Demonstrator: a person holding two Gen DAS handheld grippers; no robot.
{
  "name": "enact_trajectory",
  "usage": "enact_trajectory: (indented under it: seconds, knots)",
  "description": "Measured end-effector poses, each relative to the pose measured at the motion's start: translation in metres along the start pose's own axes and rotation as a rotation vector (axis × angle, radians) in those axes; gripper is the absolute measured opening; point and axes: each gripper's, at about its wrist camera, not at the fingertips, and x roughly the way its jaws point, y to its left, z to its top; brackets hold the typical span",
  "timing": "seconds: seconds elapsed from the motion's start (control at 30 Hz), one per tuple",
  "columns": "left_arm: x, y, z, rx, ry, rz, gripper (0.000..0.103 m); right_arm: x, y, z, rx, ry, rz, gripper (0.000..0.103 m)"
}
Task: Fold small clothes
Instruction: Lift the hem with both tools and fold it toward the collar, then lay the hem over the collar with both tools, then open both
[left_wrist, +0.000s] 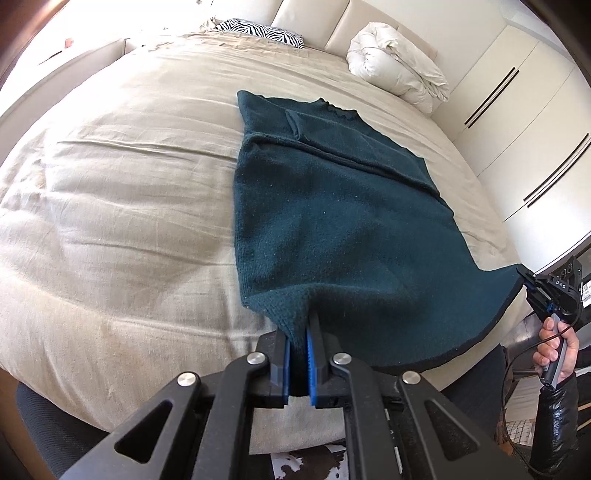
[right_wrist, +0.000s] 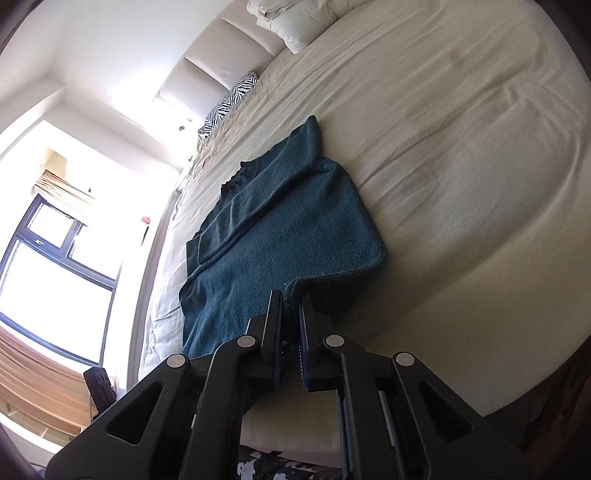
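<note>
A dark teal knitted sweater (left_wrist: 332, 221) was spread flat on the bed (left_wrist: 129, 192), its scalloped neckline pointing toward the headboard (left_wrist: 306, 18). 1 sleeve was folded across the chest, forming a diagonal ridge. The knit looked thick and slightly fuzzy, with a ribbed band along the hem. The bed was covered by a creased beige linen-like sheet. A zebra-print pillow (left_wrist: 258, 31) and a rolled white duvet (left_wrist: 395, 70) lay beyond the sweater's neckline, against the padded cream headboard.

The left gripper (left_wrist: 299, 343) was held low at the hem end of the sweater, its black jaws with blue pads clamped on a bunched fold of the hem. The right gripper (right_wrist: 290, 332) was held at the other hem corner, jaws closed on the stacked knit edge, which was lifted slightly off the bed. In the left wrist view, the right hand (left_wrist: 554, 350) was seen wrapped around the gripper's handle, in a glossy black sleeve.
</note>
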Motion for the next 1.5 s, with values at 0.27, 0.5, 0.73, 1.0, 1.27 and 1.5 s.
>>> enact_trajectory:
  seconds: [0.27, 0.5, 0.73, 1.0, 1.27, 1.5]
  knots:
    - [-0.002, 0.018, 0.027, -0.092, -0.021, -0.09, 0.008, 0.01, 0.011, 0.033, 0.006, -0.049, 0.017, 0.007]
    - [0.001, 0.026, 0.056, -0.141, -0.044, -0.139, 0.008, 0.033, 0.016, 0.059, 0.016, -0.075, 0.019, 0.007]
    - [0.013, 0.034, 0.092, -0.187, -0.059, -0.169, 0.008, 0.061, 0.017, 0.093, 0.025, -0.101, 0.011, 0.007]
    - [0.038, 0.039, 0.141, -0.208, -0.061, -0.175, 0.008, 0.107, 0.03, 0.135, -0.03, -0.104, -0.053, 0.007]
    - [0.07, 0.041, 0.195, -0.195, -0.064, -0.149, 0.008, 0.159, 0.037, 0.176, -0.053, -0.1, -0.102, 0.007]
    - [0.101, 0.054, 0.238, -0.215, -0.053, -0.143, 0.008, 0.206, 0.043, 0.216, -0.066, -0.095, -0.132, 0.007]
